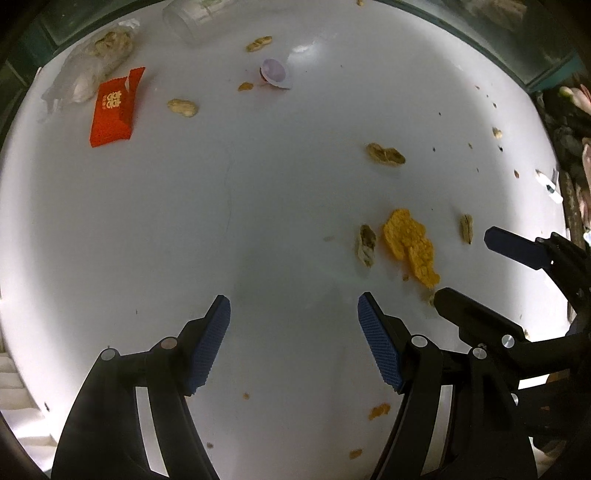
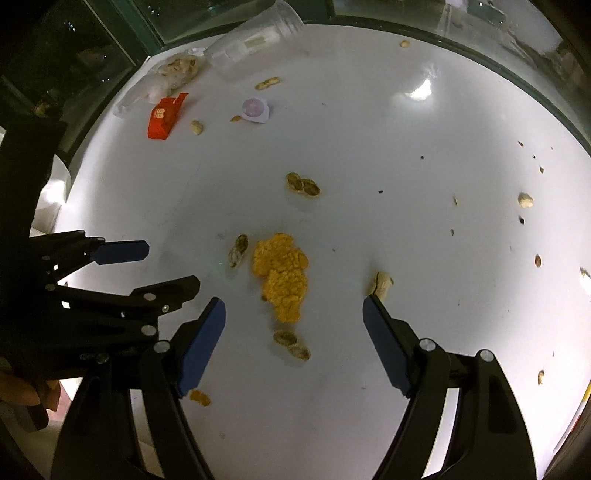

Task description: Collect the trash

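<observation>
Trash lies scattered on a white table [image 1: 147, 221]. An orange peel [image 1: 410, 245] lies right of centre in the left wrist view; in the right wrist view it [image 2: 282, 275] lies just ahead of my right gripper [image 2: 293, 314], which is open and empty. Peanut shells [image 2: 236, 251] [image 2: 303, 184] [image 2: 382, 282] lie around it, and one [image 2: 291, 345] lies between the right fingers. A red wrapper [image 1: 114, 109], a plastic bag [image 1: 92, 70], a clear cup [image 1: 192, 16] and a small lid [image 1: 275, 72] lie at the far left. My left gripper [image 1: 293, 325] is open and empty over bare table.
The table's dark green rim [image 2: 406, 31] runs along the far edge. Small crumbs and shell bits [image 2: 524, 201] dot the right side. The right gripper shows at the right of the left wrist view [image 1: 461, 266]; the left one shows at the left of the right wrist view [image 2: 170, 266].
</observation>
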Motion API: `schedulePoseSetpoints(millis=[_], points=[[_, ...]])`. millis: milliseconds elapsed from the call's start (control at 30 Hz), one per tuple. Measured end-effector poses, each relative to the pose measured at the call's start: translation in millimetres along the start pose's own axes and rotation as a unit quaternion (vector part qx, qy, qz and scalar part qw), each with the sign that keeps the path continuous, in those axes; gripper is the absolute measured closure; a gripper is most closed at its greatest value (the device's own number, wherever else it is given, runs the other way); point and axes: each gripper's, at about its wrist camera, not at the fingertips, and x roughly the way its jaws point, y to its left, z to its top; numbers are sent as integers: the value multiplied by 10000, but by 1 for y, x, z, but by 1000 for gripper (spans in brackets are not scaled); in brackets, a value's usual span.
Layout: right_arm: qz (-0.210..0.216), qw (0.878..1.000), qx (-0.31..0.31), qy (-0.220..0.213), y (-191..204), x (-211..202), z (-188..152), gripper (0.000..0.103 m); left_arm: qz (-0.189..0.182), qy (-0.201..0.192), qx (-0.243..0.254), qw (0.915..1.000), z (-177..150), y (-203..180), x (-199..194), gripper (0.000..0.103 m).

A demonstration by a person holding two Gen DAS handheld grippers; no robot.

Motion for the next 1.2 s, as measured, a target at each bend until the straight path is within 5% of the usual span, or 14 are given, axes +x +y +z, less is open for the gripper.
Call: schedulePoseSetpoints(millis=[333, 533, 767, 900, 1067, 1200], points=[[-304, 9992, -113, 233, 5, 19, 6, 29, 197, -201, 219, 9994, 1, 7, 5, 34], [-850, 9946, -446, 389, 15, 34, -2, 29, 92, -229, 188, 9995, 3, 13, 2, 34], [-825, 9957, -367, 199, 23, 36, -3, 27, 126, -294, 458, 9984, -1, 10, 1, 34], [-731, 9954, -475, 404, 34, 50, 5, 7, 87, -336, 413, 9985, 0, 19, -1, 34], [-631, 9963, -425, 397, 34, 50, 4, 6, 62, -423, 192, 9989, 5, 26, -1, 34], [-147, 9995, 109, 253, 25, 46, 13, 6, 32, -455, 38, 9990, 6, 35, -4, 34]])
